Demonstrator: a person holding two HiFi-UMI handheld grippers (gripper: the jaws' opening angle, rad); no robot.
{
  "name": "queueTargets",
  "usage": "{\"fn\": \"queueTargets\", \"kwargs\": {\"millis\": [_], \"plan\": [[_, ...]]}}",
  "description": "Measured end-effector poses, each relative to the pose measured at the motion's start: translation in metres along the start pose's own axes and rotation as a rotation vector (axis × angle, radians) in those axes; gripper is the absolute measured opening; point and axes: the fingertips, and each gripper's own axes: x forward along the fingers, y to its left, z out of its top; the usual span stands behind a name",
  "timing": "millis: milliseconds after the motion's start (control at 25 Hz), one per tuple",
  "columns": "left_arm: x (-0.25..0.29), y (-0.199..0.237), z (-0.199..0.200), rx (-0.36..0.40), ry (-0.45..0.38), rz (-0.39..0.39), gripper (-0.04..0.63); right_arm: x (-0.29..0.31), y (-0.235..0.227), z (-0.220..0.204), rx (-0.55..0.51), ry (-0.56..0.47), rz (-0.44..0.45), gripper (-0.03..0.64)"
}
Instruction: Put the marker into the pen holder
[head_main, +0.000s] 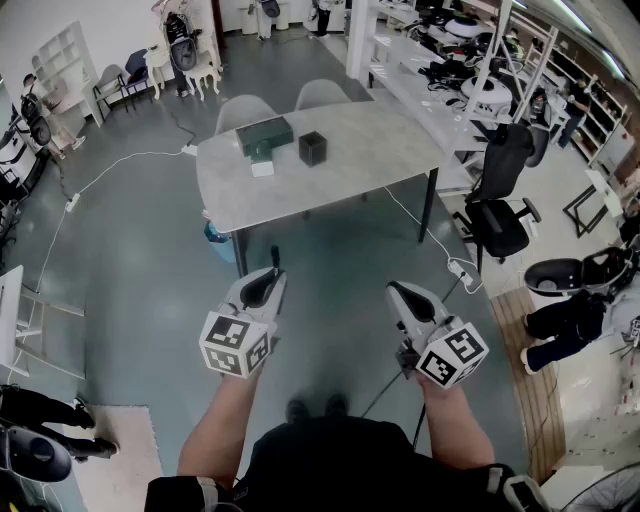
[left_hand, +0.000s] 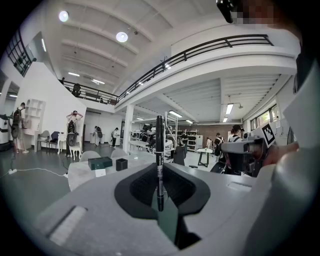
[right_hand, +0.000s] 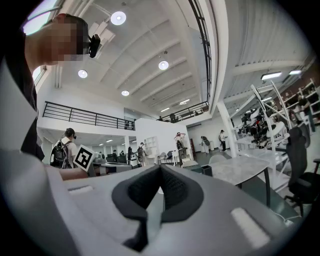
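Black marker (left_hand: 159, 160) clamped in the left gripper (head_main: 272, 273), well apart from the grey table (head_main: 370, 160)

The left jaws press on the marker, which stands upright between them; the right gripper (right_hand: 160, 172) has its jaws together with nothing between; the black pen holder (head_main: 312, 148) stands on the table near a dark green box (head_main: 264, 132).

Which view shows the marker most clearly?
The left gripper view: the marker stands full-length, clamped between the fingers. The head view shows only its dark tip; the right gripper view does not show it.
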Motion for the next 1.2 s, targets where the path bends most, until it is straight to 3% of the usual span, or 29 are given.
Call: {"fn": "queueTargets", "kwargs": {"millis": [480,640,920,1200], "plan": [[0.018,-0.012,-0.001,0.006,0.02,0.012,0.04,-0.012,-0.028,0.007,0.04,-0.034,0.014,0.002],[0.027,-0.024,0.001,0.014,0.021,0.021,0.04,-0.021,-0.041,0.005,0.0,-0.001,-0.013,0.002],[0.042,-0.035,-0.006,0.002,0.025,0.024,0.04,-0.02,-0.045,-0.003,-0.061,0.037,0.025,0.003],[0.082,-0.005,-0.011,-0.003,0.034,0.024,0.04,0.016,-0.078,-0.015,-0.011,0.078,0.032,0.003]]}}
